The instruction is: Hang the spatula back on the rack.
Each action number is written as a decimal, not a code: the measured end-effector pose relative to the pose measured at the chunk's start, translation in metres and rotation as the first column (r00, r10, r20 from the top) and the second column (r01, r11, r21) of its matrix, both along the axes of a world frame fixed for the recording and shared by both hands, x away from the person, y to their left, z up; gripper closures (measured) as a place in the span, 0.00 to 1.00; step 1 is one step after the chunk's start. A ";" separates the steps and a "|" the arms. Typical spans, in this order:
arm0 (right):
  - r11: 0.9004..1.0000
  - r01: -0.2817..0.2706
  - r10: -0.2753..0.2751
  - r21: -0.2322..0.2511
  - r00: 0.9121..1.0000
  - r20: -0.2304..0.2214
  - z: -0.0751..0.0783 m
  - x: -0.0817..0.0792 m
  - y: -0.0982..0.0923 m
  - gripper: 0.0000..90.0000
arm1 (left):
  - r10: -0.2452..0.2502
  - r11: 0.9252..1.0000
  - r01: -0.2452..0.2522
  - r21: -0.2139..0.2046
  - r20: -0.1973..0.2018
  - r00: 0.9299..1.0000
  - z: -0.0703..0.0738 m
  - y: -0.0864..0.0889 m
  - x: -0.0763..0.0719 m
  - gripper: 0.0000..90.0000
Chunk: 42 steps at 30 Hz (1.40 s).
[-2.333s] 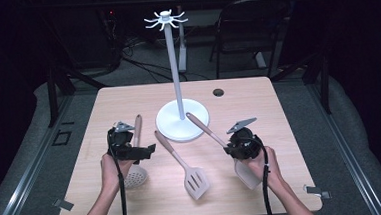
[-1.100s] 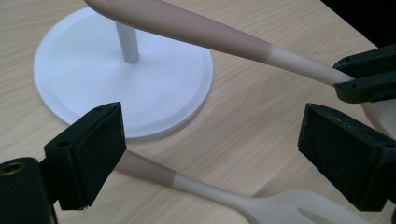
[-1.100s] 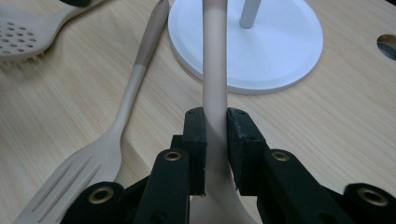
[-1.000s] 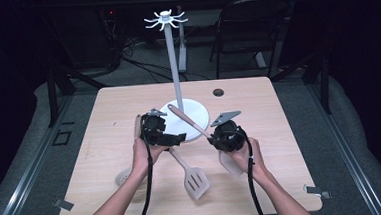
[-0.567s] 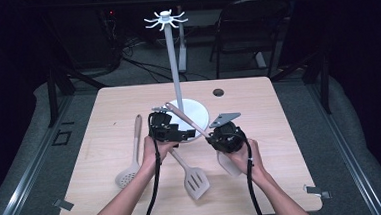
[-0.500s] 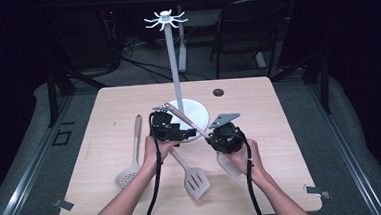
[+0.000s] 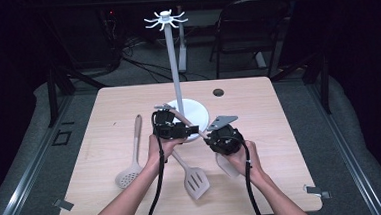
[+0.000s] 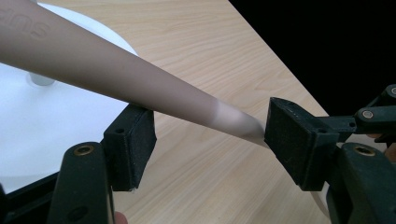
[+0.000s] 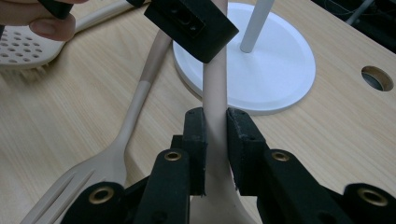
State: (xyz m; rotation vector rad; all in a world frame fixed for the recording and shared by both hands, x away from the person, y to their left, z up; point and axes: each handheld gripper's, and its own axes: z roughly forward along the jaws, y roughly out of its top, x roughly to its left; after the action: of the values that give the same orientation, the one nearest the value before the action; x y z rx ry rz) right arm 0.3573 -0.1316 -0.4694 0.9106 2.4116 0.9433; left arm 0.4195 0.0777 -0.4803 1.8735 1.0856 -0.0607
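Observation:
My right gripper [image 9: 218,140] is shut on the tan handle [image 9: 214,93] of a beige utensil, whose pale head [image 7: 227,165] hangs under my right hand. The handle [image 7: 174,113] slants up and left, over the white base [image 7: 201,112] of the hook stand. My left gripper [image 8: 212,140] straddles the handle's thinner part [image 8: 140,81]. Its jaws have just been closing, and a gap still shows beside the right pad [image 8: 292,135]. From above, the left gripper [image 7: 184,130] sits just left of the right gripper [image 7: 209,135].
A slotted spatula [image 7: 196,180] lies on the wooden table between my forearms, and a perforated skimmer [image 7: 126,177] lies to the left. The stand's pole [image 7: 173,63] rises to a crown of hooks. A round hole [image 7: 218,92] sits at the table's far side.
My left gripper has shifted slightly right onto the raised handle, and its jaws have narrowed around it. The right gripper and its utensil have stayed put.

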 end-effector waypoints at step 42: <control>0.996 0.015 -0.020 0.091 0.998 0.061 0.001 0.003 -0.012 0.80 | -0.115 0.986 0.138 -0.092 0.215 0.970 0.038 -0.027 -0.024 0.86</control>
State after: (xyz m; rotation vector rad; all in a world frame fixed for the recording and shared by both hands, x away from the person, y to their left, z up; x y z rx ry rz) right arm 0.3598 -0.1434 -0.4684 0.9189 2.3223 1.0657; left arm 0.3954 0.0511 -0.4420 1.8060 0.8035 0.0055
